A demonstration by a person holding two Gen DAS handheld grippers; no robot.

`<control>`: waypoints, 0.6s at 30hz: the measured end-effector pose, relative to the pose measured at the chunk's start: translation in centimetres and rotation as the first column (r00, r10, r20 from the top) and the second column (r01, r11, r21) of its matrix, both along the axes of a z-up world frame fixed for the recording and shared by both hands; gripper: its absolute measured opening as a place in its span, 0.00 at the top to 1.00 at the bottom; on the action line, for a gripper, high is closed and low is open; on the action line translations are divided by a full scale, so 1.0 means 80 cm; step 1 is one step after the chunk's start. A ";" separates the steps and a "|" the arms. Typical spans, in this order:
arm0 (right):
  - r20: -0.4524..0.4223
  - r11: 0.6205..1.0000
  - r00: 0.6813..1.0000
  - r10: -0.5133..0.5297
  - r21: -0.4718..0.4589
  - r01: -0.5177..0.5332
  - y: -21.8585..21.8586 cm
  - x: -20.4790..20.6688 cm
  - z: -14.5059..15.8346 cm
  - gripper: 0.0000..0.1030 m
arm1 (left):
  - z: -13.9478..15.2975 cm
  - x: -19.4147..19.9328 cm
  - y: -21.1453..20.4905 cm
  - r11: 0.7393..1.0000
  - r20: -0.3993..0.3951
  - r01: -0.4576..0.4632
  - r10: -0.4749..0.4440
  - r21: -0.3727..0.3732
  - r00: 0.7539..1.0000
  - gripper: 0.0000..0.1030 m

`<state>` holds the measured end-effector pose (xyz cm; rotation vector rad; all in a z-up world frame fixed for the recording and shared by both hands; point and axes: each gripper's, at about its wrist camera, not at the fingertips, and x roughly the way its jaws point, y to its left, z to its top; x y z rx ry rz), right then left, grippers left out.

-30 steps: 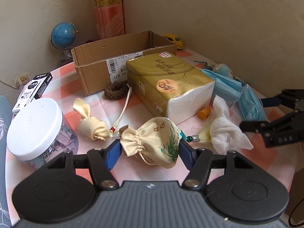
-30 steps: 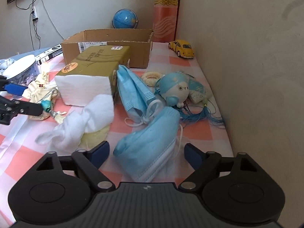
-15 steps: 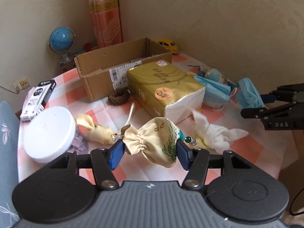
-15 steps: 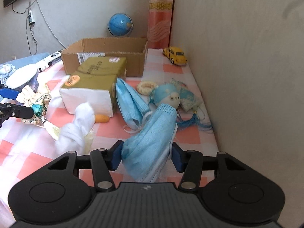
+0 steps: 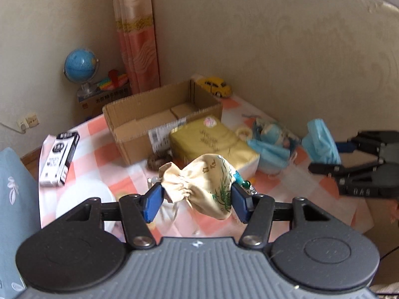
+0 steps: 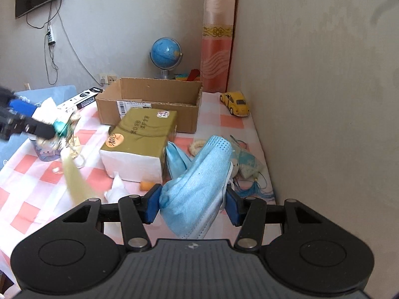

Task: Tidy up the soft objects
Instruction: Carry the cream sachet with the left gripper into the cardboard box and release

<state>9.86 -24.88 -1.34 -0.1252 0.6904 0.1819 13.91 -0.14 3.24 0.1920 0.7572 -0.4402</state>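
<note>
My left gripper [image 5: 197, 200] is shut on a cream drawstring pouch [image 5: 202, 186] with a green plant print, held above the checked table. My right gripper [image 6: 192, 205] is shut on a blue face mask [image 6: 199, 186], lifted off the table; it also shows in the left wrist view [image 5: 321, 144]. The open cardboard box [image 5: 159, 114] stands at the back, also seen in the right wrist view [image 6: 149, 99]. A gold tissue pack [image 6: 139, 142] lies in front of it. Another blue mask [image 6: 175, 159] and a blue plush toy [image 5: 271, 132] lie on the table.
A white cloth [image 6: 117, 189], a brown hair tie [image 5: 158, 160], a white-lidded jar [image 5: 84, 199], a black-and-white carton [image 5: 59, 159], a yellow toy car [image 6: 235, 103] and a globe [image 6: 165, 54] are around. The wall runs along the table's right side.
Both grippers have risen with their loads. The right gripper closed on the blue mask and lifted it; the left gripper lifted the pouch off the table.
</note>
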 end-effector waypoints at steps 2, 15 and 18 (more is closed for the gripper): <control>0.003 1.000 1.000 0.007 0.001 -0.007 0.001 0.000 0.003 0.44 | 0.011 0.008 -0.003 1.000 0.009 -0.001 0.001 -0.003 1.000 0.44; 0.036 0.999 0.999 0.034 0.004 -0.034 0.004 0.002 0.025 0.44 | 0.081 0.113 -0.038 0.998 0.097 -0.054 0.058 -0.044 0.994 0.44; 0.038 1.000 0.999 0.030 0.003 -0.031 0.004 0.004 0.027 0.44 | 0.083 0.152 -0.050 0.995 0.095 -0.081 0.086 -0.050 0.992 0.44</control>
